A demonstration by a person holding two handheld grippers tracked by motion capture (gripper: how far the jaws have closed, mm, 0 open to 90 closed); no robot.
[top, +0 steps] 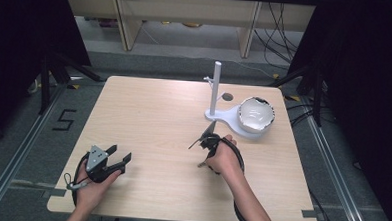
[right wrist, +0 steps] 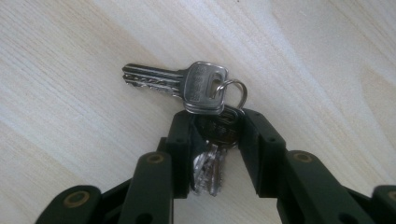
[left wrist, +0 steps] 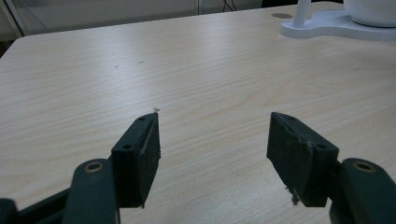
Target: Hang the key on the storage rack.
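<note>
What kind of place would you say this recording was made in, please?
Probably a lab recording station: a bare wooden table flanked by black curtains, loose cables on the floor, and a hand-held left gripper.

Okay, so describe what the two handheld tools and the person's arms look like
Both tools are black. The left tool carries a grey three-cornered plate on top, and its flat pads look worn and frayed. The right tool trails a thick black cable along the forearm. Brass-coloured rivets mark the linkages. Both forearms are bare, no sleeves visible.

High view overhead facing forward-down, left gripper point(left wrist: 212, 154) view low, looking ahead at white stand point(left wrist: 327, 25) — shared with high view — right gripper point(right wrist: 217, 135) view close above tabletop point(right wrist: 70, 70)
</note>
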